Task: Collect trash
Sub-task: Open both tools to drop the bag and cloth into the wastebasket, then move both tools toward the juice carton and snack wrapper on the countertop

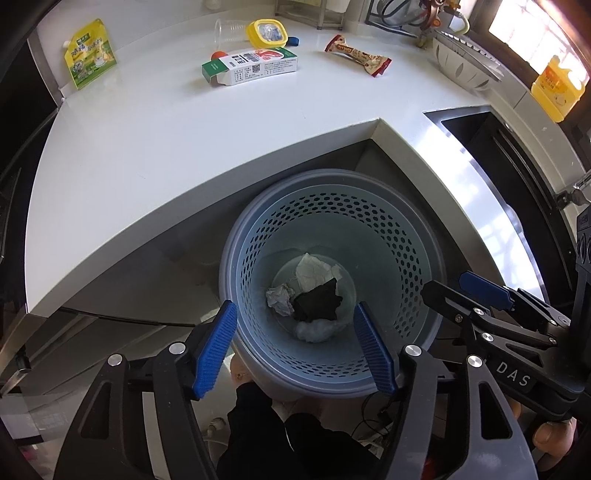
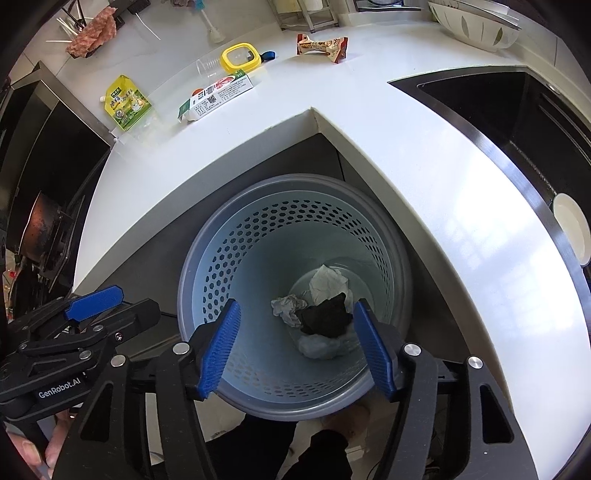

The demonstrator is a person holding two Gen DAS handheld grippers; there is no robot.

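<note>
A grey perforated trash bin [image 1: 399, 236] [image 2: 240, 236] stands on the floor in the counter's inner corner, with white crumpled paper [image 1: 314, 271] [image 2: 327, 280] and a black scrap [image 1: 317, 304] [image 2: 325, 315] at its bottom. My left gripper [image 1: 295, 347] is open and empty above the bin's near rim. My right gripper [image 2: 295, 347] is open and empty above it too, and shows at the right of the left wrist view [image 1: 465, 291]. On the counter lie a green-white carton [image 1: 251, 66] [image 2: 216, 98], a snack wrapper [image 1: 358, 55] [image 2: 323, 46], a yellow-green pouch [image 1: 90, 53] [image 2: 127, 103] and a clear cup [image 1: 229, 31] [image 2: 207, 66].
A yellow-rimmed lid [image 1: 267, 31] [image 2: 242, 57] lies at the counter's back. A black sink [image 1: 517, 155] [image 2: 498, 110] is on the right, with a white bowl [image 1: 465, 68] [image 2: 476, 22] and a yellow bottle [image 1: 559, 86] behind it. A dark stove [image 2: 40, 158] is on the left.
</note>
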